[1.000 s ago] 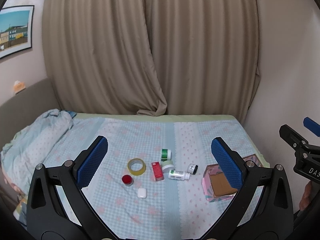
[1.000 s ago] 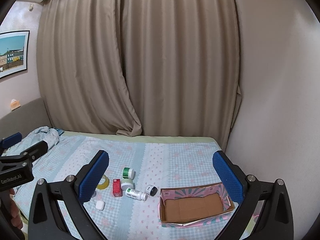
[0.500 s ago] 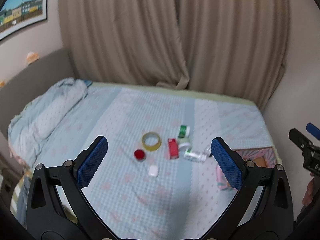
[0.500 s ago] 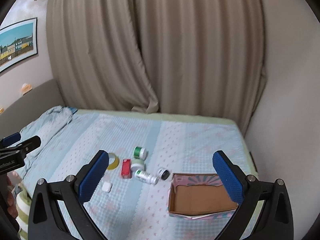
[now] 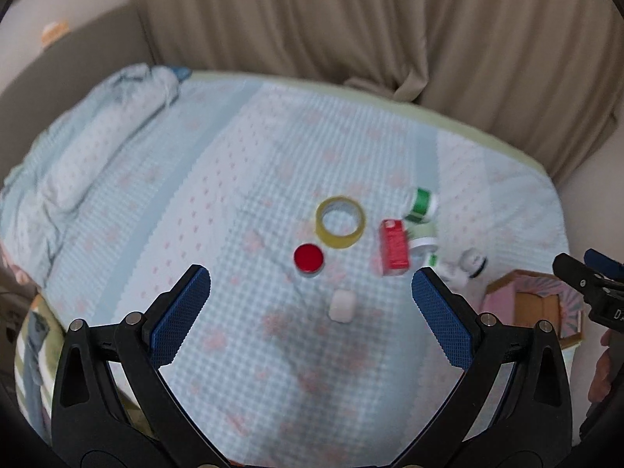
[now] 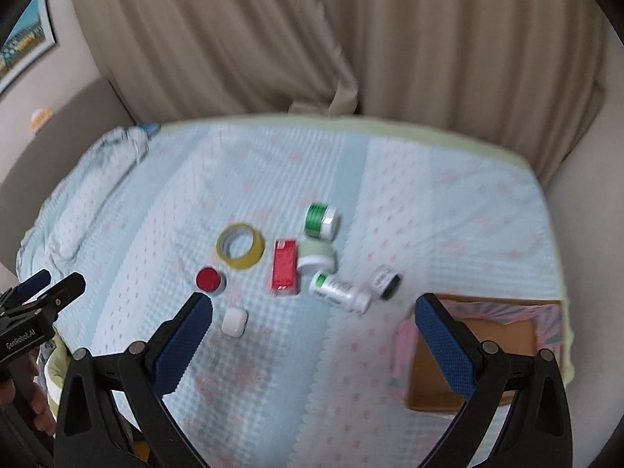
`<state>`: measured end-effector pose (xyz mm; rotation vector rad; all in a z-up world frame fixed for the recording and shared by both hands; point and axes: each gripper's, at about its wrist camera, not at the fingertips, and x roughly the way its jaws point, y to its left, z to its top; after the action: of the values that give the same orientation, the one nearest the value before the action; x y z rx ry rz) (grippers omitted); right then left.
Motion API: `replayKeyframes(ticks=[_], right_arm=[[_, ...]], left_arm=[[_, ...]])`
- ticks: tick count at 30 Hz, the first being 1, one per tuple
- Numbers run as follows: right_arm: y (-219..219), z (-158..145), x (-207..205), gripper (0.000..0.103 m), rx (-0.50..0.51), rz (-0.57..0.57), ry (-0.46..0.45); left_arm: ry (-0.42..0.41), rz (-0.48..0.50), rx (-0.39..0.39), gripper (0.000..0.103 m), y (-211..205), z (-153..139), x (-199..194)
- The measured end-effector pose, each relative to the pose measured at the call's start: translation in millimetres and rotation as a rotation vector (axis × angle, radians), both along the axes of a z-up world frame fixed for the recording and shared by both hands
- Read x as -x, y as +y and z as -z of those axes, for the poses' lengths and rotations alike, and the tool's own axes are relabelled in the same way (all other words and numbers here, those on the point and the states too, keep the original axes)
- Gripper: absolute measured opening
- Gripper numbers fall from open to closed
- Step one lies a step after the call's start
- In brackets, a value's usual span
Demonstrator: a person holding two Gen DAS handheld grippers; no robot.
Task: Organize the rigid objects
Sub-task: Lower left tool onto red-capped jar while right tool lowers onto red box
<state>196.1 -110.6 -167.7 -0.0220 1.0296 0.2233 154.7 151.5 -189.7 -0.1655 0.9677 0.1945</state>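
Bottles, tape roll (image 6: 240, 245) and red carton (image 6: 284, 267) all sit loose mid-bed; your box (image 6: 479, 355) at 4 o'clock looks empty. Left gripper (image 5: 311, 305) and right gripper (image 6: 313, 333) gape wide, holding nothing, so nothing's sorted yet.

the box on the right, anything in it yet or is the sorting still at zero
Nothing looks done: the box shows only its bare cardboard floor. Nothing is in hand; both the left gripper and right gripper are open above the bed. Left: tape roll, red carton, jars, bottles.
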Motion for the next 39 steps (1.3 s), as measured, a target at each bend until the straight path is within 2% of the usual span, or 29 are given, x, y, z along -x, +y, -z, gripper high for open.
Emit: replayKeyframes(ticks=[5, 8, 12, 14, 19, 23, 25, 26, 27, 31, 33, 37, 39], right_arm=[[35, 63, -55, 0.103, -0.052, 0.008, 0.152], [54, 106, -90, 0.103, -0.089, 0.017, 0.254], [85, 155, -125, 0.103, -0.047, 0.01, 0.338], [96, 179, -140, 0.103, -0.024, 0.008, 0.375], [112, 233, -166, 0.094, 0.022, 0.013, 0.469], [121, 253, -175, 0.093, 0.061, -0.012, 0.482], [128, 259, -176, 0.085, 0.108, -0.033, 0.496], [128, 262, -176, 0.075, 0.129, -0.024, 0.511], [124, 263, -175, 0.074, 0.121, -0.007, 0.524], [101, 271, -168, 0.074, 0.067, 0.061, 0.562], [95, 283, -172, 0.074, 0.062, 0.057, 0.586], [91, 288, -185, 0.073, 0.068, 0.051, 0.567], [93, 291, -190, 0.069, 0.079, 0.042, 0.567]], left_arm=[[0.102, -0.008, -0.016, 0.103, 21, 65, -50], [0.171, -0.025, 0.033, 0.102, 35, 106, -74], [0.256, -0.013, 0.058, 0.102, 38, 161, -101], [0.287, 0.001, 0.066, 0.099, 37, 186, -111], [0.325, 0.013, 0.075, 0.096, 31, 240, -134], [0.333, 0.03, 0.045, 0.092, 24, 263, -145], [0.332, 0.038, 0.044, 0.091, 22, 270, -147], [0.336, 0.041, 0.042, 0.091, 20, 274, -148], [0.341, 0.047, 0.041, 0.09, 18, 277, -149], [0.338, 0.062, 0.039, 0.088, 14, 283, -147], [0.328, 0.067, 0.03, 0.088, 12, 285, -146], [0.315, 0.058, 0.02, 0.088, 12, 287, -148], [0.317, 0.053, 0.022, 0.084, 12, 289, -151]])
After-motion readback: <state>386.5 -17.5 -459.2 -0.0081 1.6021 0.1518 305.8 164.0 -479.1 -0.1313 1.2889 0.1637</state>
